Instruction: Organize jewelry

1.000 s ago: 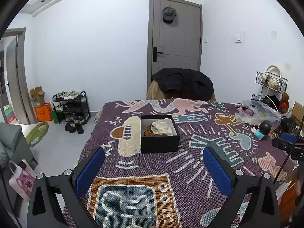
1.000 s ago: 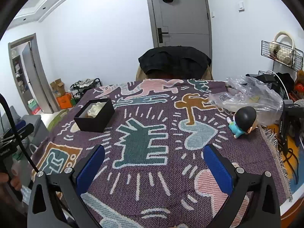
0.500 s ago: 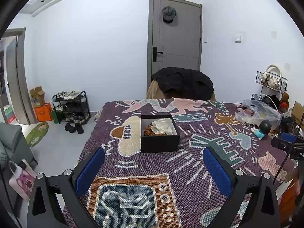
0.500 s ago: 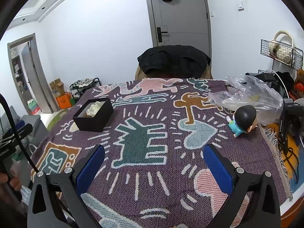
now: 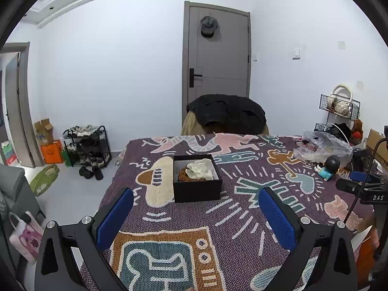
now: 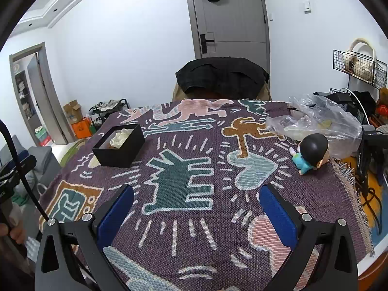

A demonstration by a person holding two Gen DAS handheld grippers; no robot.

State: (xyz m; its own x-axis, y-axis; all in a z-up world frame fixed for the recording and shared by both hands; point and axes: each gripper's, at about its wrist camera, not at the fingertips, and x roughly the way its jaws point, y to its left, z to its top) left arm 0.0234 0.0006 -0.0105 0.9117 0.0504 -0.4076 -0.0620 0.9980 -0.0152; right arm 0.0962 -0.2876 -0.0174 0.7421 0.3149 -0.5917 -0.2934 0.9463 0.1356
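Observation:
A black open box (image 5: 197, 189) stands on the patterned purple tablecloth (image 5: 242, 215). Inside it lie a white crumpled piece (image 5: 201, 168) and a brown beaded item (image 5: 183, 174). The box also shows at the left in the right wrist view (image 6: 118, 150). My left gripper (image 5: 196, 214) is open and empty, just in front of the box. My right gripper (image 6: 196, 212) is open and empty above the cloth's middle, well right of the box. A clear plastic bag (image 6: 320, 123) with small items lies at the far right.
A small figurine in blue with a black head (image 6: 311, 152) sits by the bag near the table's right edge. A chair with a dark jacket (image 5: 228, 114) stands behind the table. A shoe rack (image 5: 84, 145) is on the floor to the left.
The right gripper has drifted slightly, so the cloth pattern shifted a little in its view. The left view is nearly unchanged.

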